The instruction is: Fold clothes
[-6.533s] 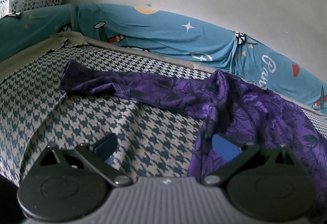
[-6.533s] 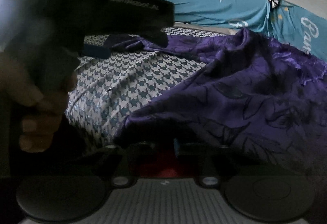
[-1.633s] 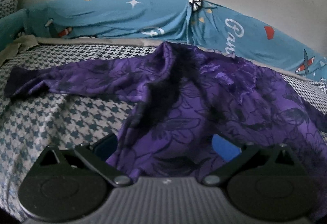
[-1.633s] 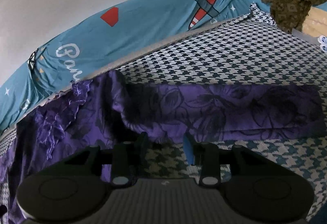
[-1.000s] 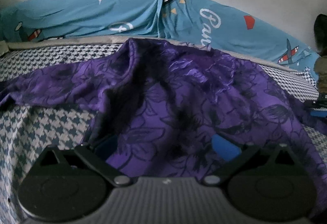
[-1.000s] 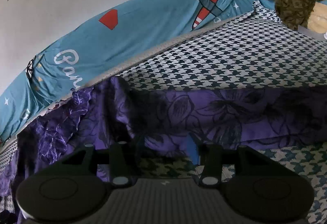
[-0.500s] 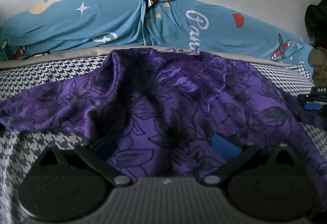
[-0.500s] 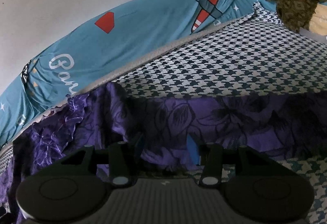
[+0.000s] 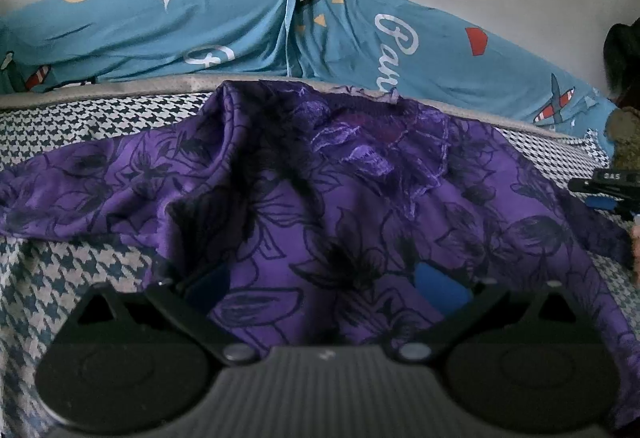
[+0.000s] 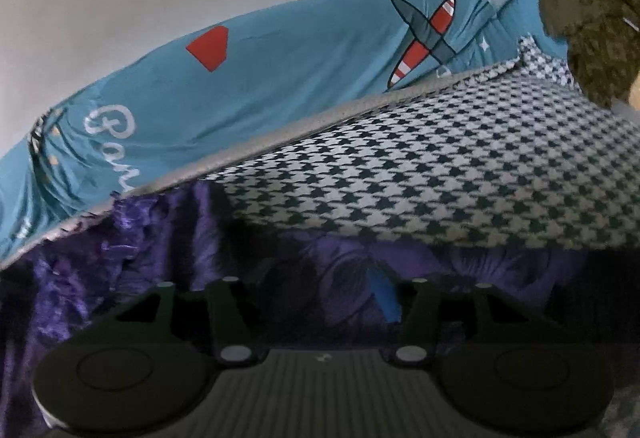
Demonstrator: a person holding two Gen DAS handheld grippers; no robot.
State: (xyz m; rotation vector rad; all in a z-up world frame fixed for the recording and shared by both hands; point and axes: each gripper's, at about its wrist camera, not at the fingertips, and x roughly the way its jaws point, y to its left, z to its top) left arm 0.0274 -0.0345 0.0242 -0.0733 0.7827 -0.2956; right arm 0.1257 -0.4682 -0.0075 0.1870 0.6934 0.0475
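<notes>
A purple floral garment lies spread and creased on the houndstooth bedcover, with one sleeve running out to the left. My left gripper is open wide just over the garment's lower body, and purple cloth lies under and between its blue pads. In the right wrist view the other sleeve runs across below the fingers. My right gripper hangs over this sleeve with its jaws opening; cloth sits between them, not pinched. The right gripper also shows at the left wrist view's right edge.
A blue cartoon-print sheet runs along the pale wall behind the bed. An olive-green bundle of cloth sits at the far right corner. Bare houndstooth cover stretches beyond the sleeve.
The left wrist view has slid right along the garment to face its middle. The right gripper has closed in on the sleeve, which now lies between its slightly wider fingers.
</notes>
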